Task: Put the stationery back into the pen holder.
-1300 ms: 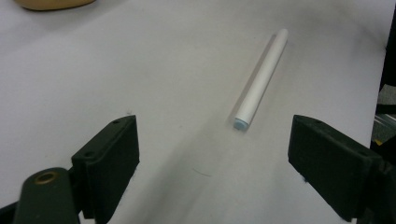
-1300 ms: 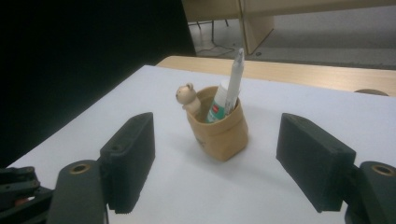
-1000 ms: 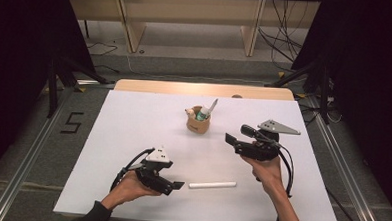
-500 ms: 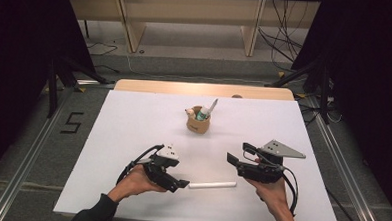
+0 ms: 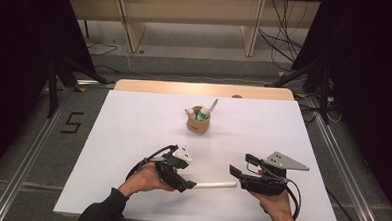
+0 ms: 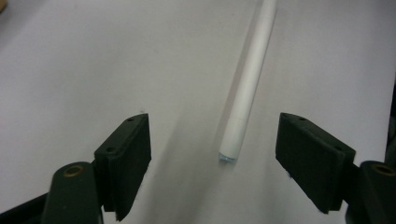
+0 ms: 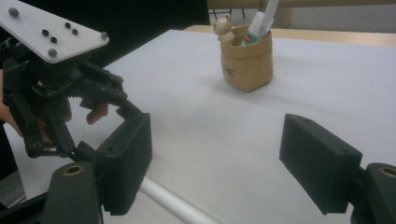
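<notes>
A white stick [image 5: 215, 184] lies flat on the white table [image 5: 133, 128], close to its near edge and about midway between the near corners, its length running parallel to that edge. The left gripper [image 5: 187, 184] stands at the stick's left end; in the left gripper view its jaws have just been closing, yet they remain apart, with the blunt end of the stick [image 6: 245, 93] between them and neither pad touching it. The right gripper [image 5: 235, 172] stands at the stick's right end, jaws spread wide and holding nothing — the stick [image 7: 173, 205] passes low beside one jaw in the right gripper view. A small tan pouch [image 5: 198, 123] holding pens and a little figure sits well apart, nearer the middle of the table.

Handling, as judged: the stick looks slim, rigid and light — probably smooth, so apt to roll or slip. It may be brittle if it is chalk or thin plastic. A moderate pinch across its width, just in from each end, seems the surest hold; squeezing the very tip risks flicking it away.
</notes>
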A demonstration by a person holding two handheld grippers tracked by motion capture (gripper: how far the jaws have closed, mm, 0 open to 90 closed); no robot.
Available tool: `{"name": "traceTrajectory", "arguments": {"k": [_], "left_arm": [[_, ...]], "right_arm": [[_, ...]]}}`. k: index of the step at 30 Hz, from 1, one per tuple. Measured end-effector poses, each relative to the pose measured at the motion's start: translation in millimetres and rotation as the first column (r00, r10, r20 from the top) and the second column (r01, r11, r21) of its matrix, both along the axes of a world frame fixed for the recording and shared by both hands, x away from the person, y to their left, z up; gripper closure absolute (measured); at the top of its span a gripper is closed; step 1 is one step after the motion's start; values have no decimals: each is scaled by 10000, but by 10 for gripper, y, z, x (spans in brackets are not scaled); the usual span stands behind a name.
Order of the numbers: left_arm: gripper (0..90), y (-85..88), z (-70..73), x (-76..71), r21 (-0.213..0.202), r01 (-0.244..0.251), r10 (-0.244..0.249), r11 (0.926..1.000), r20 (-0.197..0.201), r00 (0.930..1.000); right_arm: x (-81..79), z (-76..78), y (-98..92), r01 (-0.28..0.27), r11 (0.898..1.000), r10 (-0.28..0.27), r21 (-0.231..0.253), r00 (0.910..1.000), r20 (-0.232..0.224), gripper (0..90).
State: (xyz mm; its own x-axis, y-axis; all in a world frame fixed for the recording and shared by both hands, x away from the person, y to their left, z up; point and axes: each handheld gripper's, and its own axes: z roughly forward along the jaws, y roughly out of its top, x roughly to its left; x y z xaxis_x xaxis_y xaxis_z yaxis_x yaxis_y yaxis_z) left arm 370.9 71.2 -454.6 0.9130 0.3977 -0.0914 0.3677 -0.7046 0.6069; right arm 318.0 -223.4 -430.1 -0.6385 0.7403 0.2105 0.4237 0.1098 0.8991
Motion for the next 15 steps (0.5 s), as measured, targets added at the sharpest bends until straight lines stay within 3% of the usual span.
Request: {"name": "traceTrajectory", "arguments": {"k": [6,15], "left_arm": [[311,-109,-16,4,518,505,-499,9974,-120,9987],[422,-255,-2,11,1460,1151,-1134,9826,-199,9933]], "right_arm": [[-54,-33,-13,-33,10000,33,-24,9999,-120,245],[-119,-103,-19,-113,9998,108,-169,9995,-308,232]]}}
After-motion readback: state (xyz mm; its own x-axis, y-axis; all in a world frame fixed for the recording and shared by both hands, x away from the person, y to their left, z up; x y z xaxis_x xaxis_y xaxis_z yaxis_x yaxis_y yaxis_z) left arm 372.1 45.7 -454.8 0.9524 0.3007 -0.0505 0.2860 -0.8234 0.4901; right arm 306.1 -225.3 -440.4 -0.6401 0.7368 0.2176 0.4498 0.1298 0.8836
